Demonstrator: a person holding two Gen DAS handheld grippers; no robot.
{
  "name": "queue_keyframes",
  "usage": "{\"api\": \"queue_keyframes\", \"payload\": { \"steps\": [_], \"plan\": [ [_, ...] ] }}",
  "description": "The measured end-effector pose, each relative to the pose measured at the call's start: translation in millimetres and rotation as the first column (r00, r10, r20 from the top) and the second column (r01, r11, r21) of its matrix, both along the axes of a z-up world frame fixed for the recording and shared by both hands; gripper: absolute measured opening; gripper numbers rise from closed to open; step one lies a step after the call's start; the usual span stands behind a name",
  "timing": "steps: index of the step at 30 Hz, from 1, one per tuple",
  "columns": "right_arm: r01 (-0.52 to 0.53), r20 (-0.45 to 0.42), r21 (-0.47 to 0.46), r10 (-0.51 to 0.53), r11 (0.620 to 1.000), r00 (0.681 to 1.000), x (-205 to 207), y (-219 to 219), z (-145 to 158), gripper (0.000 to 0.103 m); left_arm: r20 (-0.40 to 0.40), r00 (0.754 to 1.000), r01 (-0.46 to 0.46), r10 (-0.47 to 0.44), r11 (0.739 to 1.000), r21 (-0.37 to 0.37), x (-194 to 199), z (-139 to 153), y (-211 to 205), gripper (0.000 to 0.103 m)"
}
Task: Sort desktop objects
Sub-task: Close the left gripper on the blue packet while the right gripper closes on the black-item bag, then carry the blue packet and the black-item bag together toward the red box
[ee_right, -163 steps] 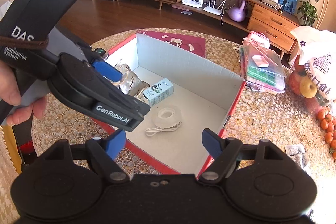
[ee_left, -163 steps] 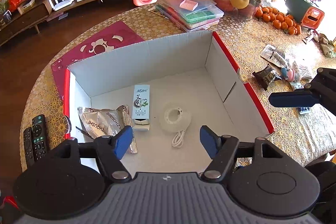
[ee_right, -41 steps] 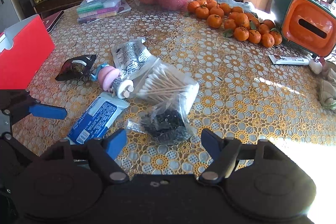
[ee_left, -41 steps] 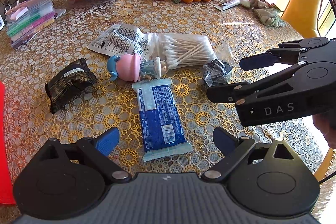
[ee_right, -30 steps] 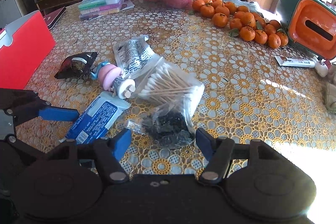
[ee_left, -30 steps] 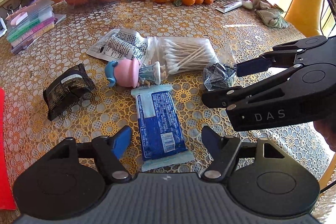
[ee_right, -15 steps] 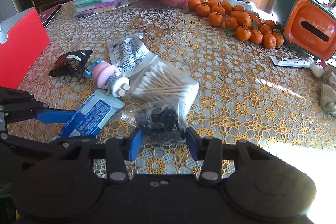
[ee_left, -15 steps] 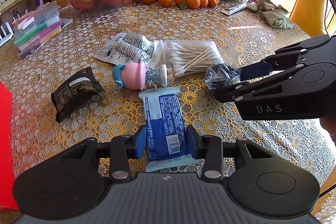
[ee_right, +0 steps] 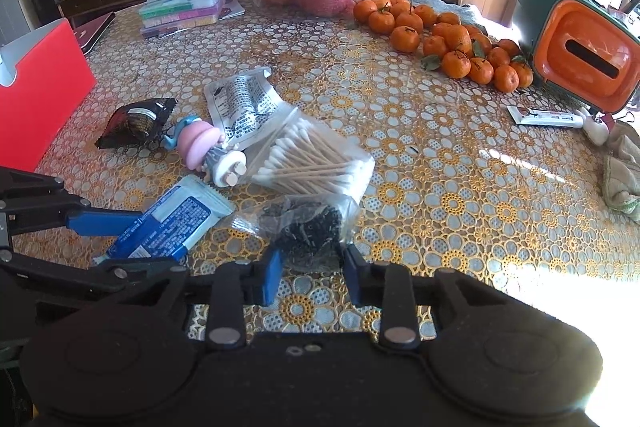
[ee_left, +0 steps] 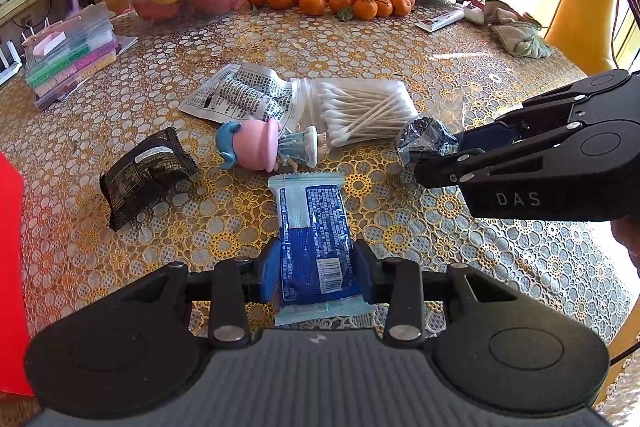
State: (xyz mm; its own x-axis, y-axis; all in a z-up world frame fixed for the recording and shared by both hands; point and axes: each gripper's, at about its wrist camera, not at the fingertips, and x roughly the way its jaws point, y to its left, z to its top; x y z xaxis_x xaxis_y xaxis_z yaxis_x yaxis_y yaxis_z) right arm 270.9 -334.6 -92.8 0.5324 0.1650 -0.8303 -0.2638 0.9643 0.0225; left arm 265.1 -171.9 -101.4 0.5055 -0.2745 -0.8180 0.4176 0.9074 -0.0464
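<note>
Blue tissue packet now sits pinched between the left gripper, whose fingers stood wide around it a second ago. At its 2 o'clock, the right gripper has likewise narrowed onto the clear bag of dark bits. Both still rest on the lace tablecloth. With two grips apparently made, lifting toward the red box at 9 o'clock looks next.
</note>
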Motion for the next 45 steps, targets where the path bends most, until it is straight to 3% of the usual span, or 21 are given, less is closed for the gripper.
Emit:
{"api": "queue_keyframes", "payload": {
  "steps": [13,25,45],
  "plan": [
    [0.001,0.000,-0.001,-0.001,1.000,1.000,-18.1,3.4,12.9,0.031,0.009,1.000,0.017,-0.017,1.000,-0.022,-14.3,13.9,11.4,0.037],
    [-0.013,0.017,-0.007,0.013,1.000,1.000,-43.8,19.9,39.8,0.031,0.043,0.999,0.021,-0.019,0.999,-0.049,-38.9,45.3,30.5,0.037],
    [-0.093,0.082,-0.033,0.096,0.995,0.992,-103.9,86.5,101.8,0.031,0.104,0.994,0.020,-0.011,0.996,-0.086,-100.4,101.2,97.4,0.037]
  ]
}}
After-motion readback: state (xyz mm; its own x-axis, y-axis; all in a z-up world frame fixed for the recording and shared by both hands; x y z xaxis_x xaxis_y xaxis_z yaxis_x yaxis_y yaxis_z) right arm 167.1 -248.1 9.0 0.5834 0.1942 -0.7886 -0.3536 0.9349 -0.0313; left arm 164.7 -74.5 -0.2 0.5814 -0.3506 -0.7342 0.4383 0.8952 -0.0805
